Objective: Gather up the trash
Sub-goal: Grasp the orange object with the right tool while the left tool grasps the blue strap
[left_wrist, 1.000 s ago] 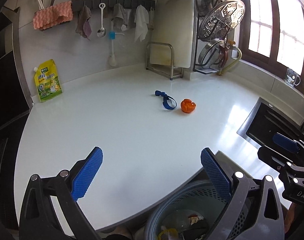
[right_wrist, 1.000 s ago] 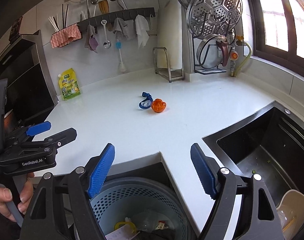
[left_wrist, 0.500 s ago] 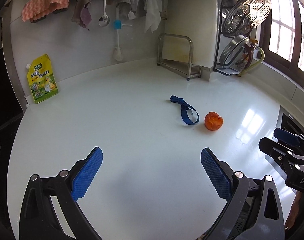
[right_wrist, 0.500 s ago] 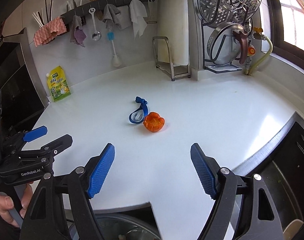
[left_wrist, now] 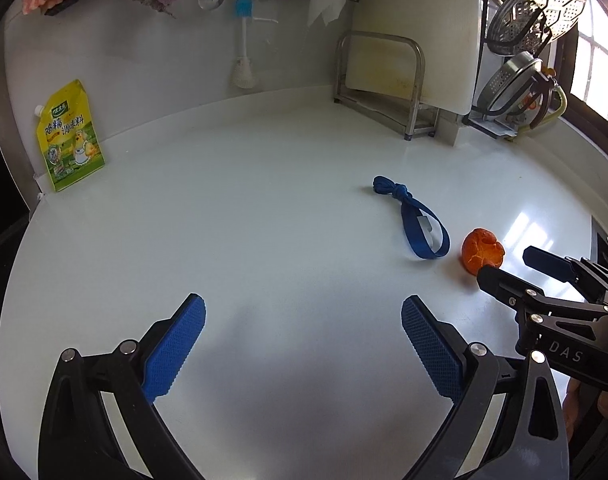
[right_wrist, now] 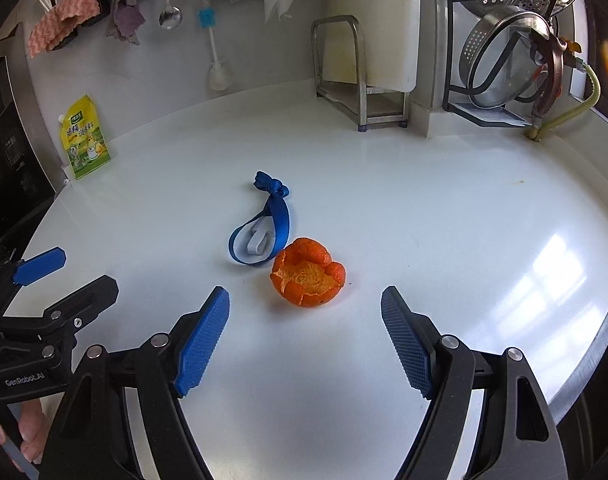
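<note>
Right tool (right_wrist: 305, 336): blue-padded jaws spread wide, nothing gripped, poised above the glossy white worktop (right_wrist: 444, 208). Hollow orange citrus peel (right_wrist: 308, 272) lies on the worktop just ahead of the gap between the jaws, cup side up. Knotted blue fabric strap loop (right_wrist: 263, 228) lies just beside the peel, on its far left. Left tool (left_wrist: 301, 344): jaws equally wide, empty, over bare worktop; peel (left_wrist: 482, 256) well to its right.

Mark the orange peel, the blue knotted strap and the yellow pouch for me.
Orange citrus peel cup (right_wrist: 307, 276), right wrist view: pithy hollow inside.
Blue knotted fabric strap (right_wrist: 280, 224), right wrist view: right side of its loop.
Yellow printed stand-up pouch (left_wrist: 69, 138), left wrist view: middle of printed front.
</note>
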A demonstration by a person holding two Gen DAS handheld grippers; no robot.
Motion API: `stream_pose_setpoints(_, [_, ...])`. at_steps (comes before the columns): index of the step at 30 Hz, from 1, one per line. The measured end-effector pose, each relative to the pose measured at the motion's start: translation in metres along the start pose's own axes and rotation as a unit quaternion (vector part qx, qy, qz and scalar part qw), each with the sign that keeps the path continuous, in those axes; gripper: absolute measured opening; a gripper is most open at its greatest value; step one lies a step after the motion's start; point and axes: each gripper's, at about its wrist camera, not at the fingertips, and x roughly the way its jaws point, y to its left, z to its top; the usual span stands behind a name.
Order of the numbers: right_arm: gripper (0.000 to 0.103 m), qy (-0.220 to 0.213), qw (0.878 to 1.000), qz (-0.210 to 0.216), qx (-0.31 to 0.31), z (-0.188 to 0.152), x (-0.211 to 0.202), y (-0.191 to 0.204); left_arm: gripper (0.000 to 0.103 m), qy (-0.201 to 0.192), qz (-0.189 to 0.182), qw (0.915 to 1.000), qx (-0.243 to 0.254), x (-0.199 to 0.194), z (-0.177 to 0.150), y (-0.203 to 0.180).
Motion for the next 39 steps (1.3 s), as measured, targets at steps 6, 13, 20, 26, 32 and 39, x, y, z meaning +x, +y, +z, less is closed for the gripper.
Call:
stream_pose_setpoints(6, [0.074, 0.017, 1.000, -0.002, 0.001, 0.010, 0.018, -0.002, 0.097, 0.006, 0.000, 1.0000, -0.005, 0.006, 0.003, 0.001])
stream_pose_setpoints(13, [0.051, 0.034, 0.999, 0.017, 0.013, 0.013, 0.028, -0.006, 0.097, 0.003, 0.003, 1.0000, 0.002, 0.008, 0.009, -0.008])
stream_pose_setpoints(20, [0.019, 0.025, 0.999, 0.040, 0.014, 0.016, 0.021, -0.012, 0.097, 0.013, 0.002, 0.9999, 0.002, 0.017, 0.015, -0.022])
stream_pose_setpoints(26, [0.016, -0.004, 0.997, 0.050, 0.052, 0.020, 0.008, -0.040, 0.097, 0.014, -0.010, 0.9998, 0.008, 0.027, 0.026, -0.047])
stream_pose_setpoints(32, [0.016, -0.024, 0.994, 0.048, 0.094, 0.022, -0.001, -0.075, 0.097, 0.021, 0.002, 0.9997, 0.013, 0.052, 0.041, -0.073])
stream_pose_setpoints(39, [0.016, -0.030, 0.990, 0.047, 0.130, 0.023, -0.005, -0.103, 0.097, 0.049, 0.013, 0.9987, 0.005, 0.082, 0.055, -0.093])
